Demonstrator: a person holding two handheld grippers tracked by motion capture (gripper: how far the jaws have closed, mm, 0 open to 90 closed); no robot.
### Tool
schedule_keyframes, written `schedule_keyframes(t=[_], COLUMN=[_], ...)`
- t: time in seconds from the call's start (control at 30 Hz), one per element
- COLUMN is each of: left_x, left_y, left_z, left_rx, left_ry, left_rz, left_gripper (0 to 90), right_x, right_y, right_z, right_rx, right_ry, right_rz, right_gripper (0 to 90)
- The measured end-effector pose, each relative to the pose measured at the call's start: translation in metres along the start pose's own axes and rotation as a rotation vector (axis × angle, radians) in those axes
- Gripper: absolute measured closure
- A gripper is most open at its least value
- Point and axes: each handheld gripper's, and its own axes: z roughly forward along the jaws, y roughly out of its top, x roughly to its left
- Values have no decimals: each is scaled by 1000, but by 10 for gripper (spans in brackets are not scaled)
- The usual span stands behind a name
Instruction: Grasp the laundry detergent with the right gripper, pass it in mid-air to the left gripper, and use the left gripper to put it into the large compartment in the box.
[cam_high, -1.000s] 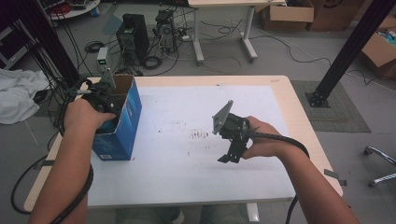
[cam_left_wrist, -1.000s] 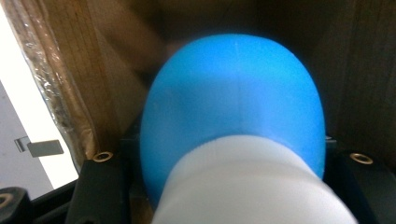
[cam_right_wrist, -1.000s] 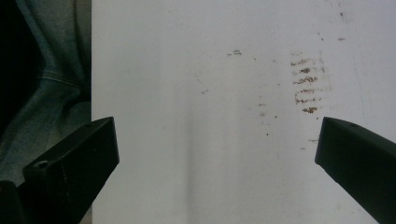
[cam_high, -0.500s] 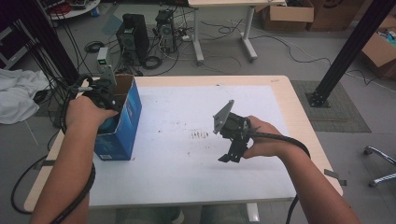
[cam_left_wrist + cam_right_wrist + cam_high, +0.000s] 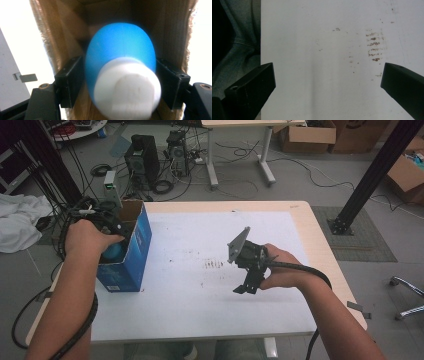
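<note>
Your left gripper [image 5: 120, 75] is clamped on a blue bottle [image 5: 120, 55] with a white cap [image 5: 127, 87]; both jaws press its sides. The bottle sits inside the open blue cardboard box [image 5: 134, 251], brown inner walls all around it in the left gripper view. Cap faces the camera, blurred. From the high view your left hand [image 5: 87, 236] is at the box's top opening, and a patch of the blue bottle [image 5: 114, 251] shows just below your fingers. The box stands upright at the left edge of the white table [image 5: 200, 310].

Your right gripper [image 5: 246, 289] is wide open, holding nothing. It hovers over the middle-right of the table, jaws pointed down and toward you, well apart from the box. In the right gripper view the jaws frame bare tabletop with a patch of brown smudges [image 5: 374, 46] near one jaw. The same smudges [image 5: 215, 264] lie between box and right gripper in the high view. Your right hand [image 5: 285, 270] grips it from behind, cable trailing along the forearm.
</note>
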Motion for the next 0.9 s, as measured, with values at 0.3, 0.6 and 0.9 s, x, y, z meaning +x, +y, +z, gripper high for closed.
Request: schedule_keyframes(t=[0.3, 0.6, 0.9], left_x=[1, -3, -18], left_y=[-5, -7, -7], left_z=[-17, -47, -74], left_rx=[-15, -45, -84], left_ry=[2, 14, 32], left_rz=[13, 51, 130], left_gripper=[229, 172, 153], right_x=[1, 1, 1], right_y=[3, 5, 5], right_z=[1, 0, 0], right_rx=[-6, -2, -4], right_ry=[3, 1, 4], right_rz=[-7, -7, -5], right_gripper=[0, 0, 0])
